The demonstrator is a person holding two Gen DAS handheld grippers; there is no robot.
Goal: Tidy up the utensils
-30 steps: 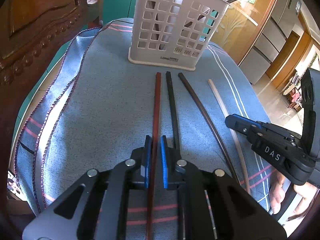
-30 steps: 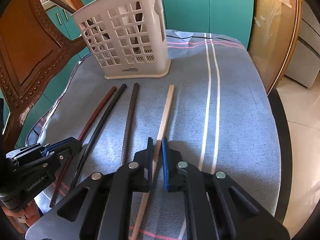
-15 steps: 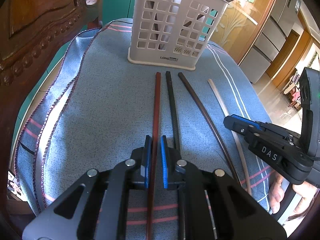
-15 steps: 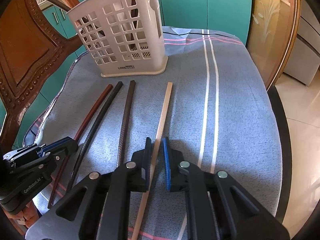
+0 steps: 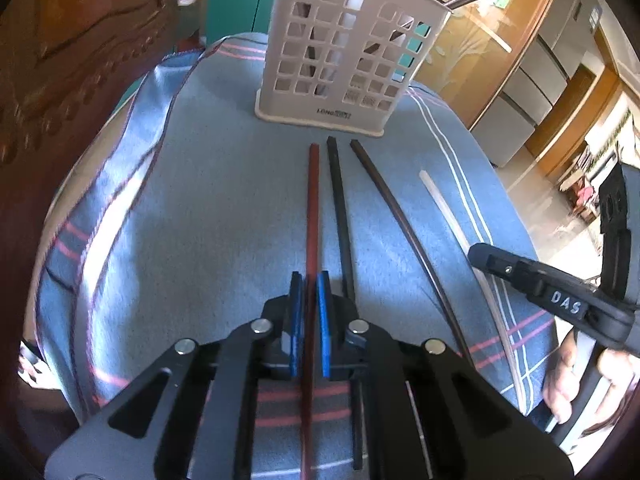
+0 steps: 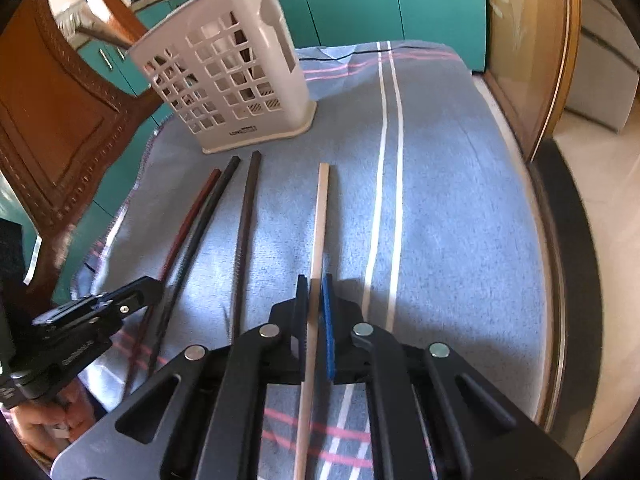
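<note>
The table has a blue cloth, with the white basket at its far end. Four sticks lie before it. The left tool pinches the red stick. The right tool pinches the pale stick. I think the next step is to lift both, tip them up and drop them in the basket. The black stick and brown stick lie close between.

A striped blue cloth covers the table, beside a carved wooden chair and teal cabinets.

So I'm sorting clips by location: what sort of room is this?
Probably a home kitchen or dining area: teal cabinets, a carved wooden chair, and a utensil basket on a cloth-covered table.
</note>
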